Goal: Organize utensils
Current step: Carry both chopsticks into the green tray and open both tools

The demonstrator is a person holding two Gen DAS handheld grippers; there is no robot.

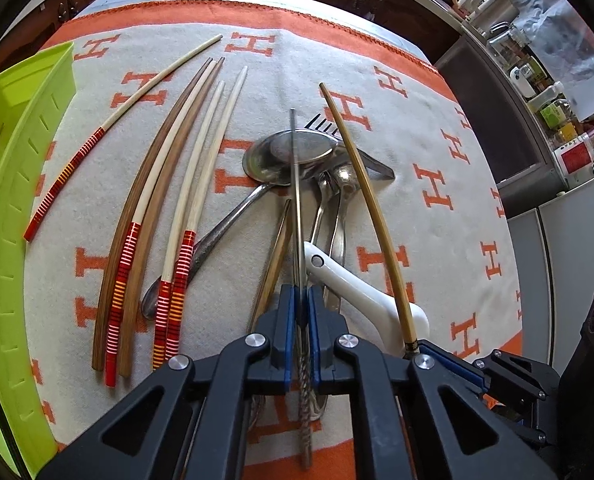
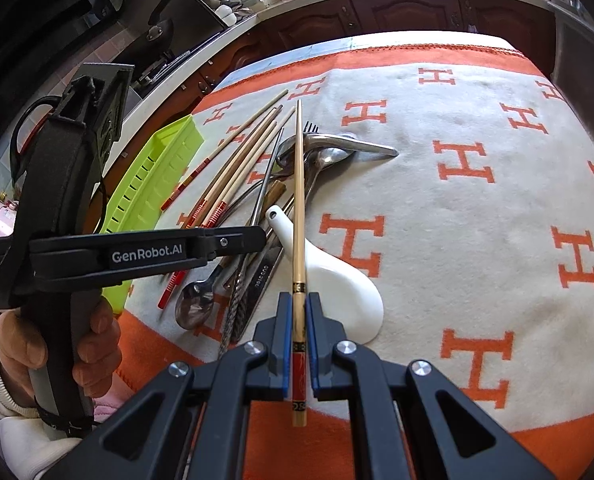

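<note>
Orange-and-cream blanket [image 1: 437, 128] is carrying the utensil pile. We're clamping a metal chopstick [image 1: 295, 184] in the left gripper [image 1: 301, 322] and a bamboo chopstick [image 2: 298, 200] in the right gripper [image 2: 299, 332], both shafts running straight out along the fingers. Green tray [image 1: 13, 208] is lying left of the pile, nearer our left hand, so the left stick probably goes first.
</note>
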